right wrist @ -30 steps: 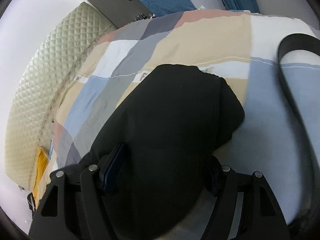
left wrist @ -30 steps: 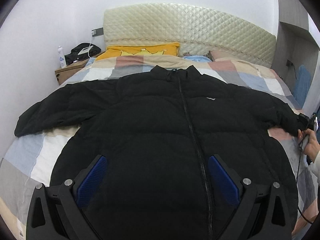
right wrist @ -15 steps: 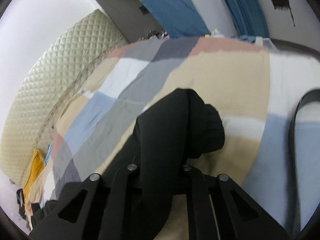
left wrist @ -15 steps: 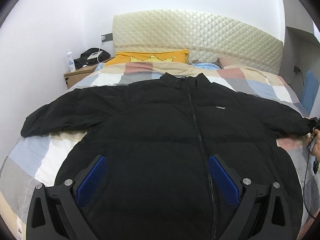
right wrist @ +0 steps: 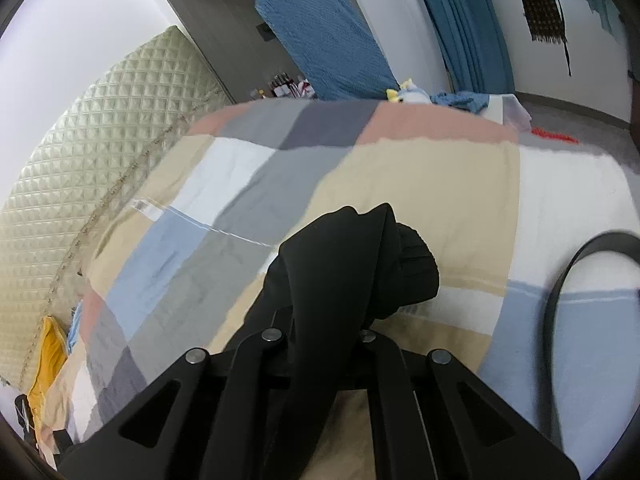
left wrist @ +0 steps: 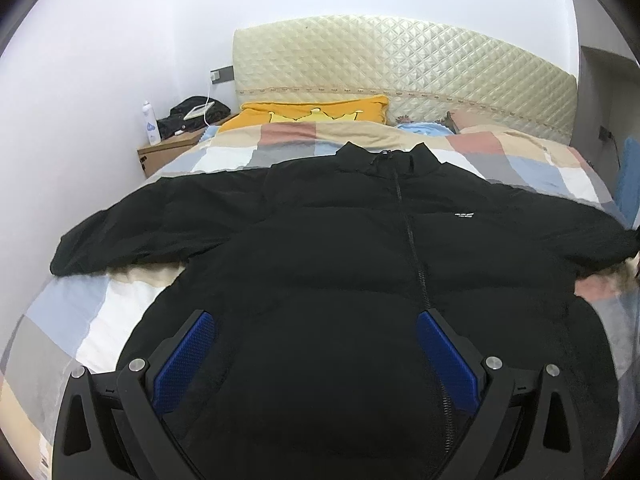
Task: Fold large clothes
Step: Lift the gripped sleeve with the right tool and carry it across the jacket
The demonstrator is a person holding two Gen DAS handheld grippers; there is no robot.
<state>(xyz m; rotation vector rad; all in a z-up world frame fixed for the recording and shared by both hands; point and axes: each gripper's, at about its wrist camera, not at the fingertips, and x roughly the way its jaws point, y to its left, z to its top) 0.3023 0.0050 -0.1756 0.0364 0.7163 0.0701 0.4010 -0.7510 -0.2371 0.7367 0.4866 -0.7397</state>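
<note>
A black puffer jacket (left wrist: 320, 248) lies face up and zipped on the bed, both sleeves spread out to the sides. My left gripper (left wrist: 314, 344) is open, its blue pads (left wrist: 184, 356) hovering over the jacket's lower hem, holding nothing. In the right wrist view my right gripper (right wrist: 326, 320) is shut on the cuff end of the jacket's right sleeve (right wrist: 352, 264), which is bunched between the jaws and lifted a little off the checked bedcover (right wrist: 400, 184).
The quilted headboard (left wrist: 400, 64) and a yellow pillow (left wrist: 316, 110) are at the far end. A bedside table (left wrist: 168, 148) with a bottle stands at the left. A blue covered chair (right wrist: 324, 40) and curtains stand beyond the bed's right side. A black cable (right wrist: 568, 280) lies on the cover.
My right gripper has closed on the sleeve cuff and raised it off the bedcover. My left gripper has pulled back and up slightly, still open over the hem.
</note>
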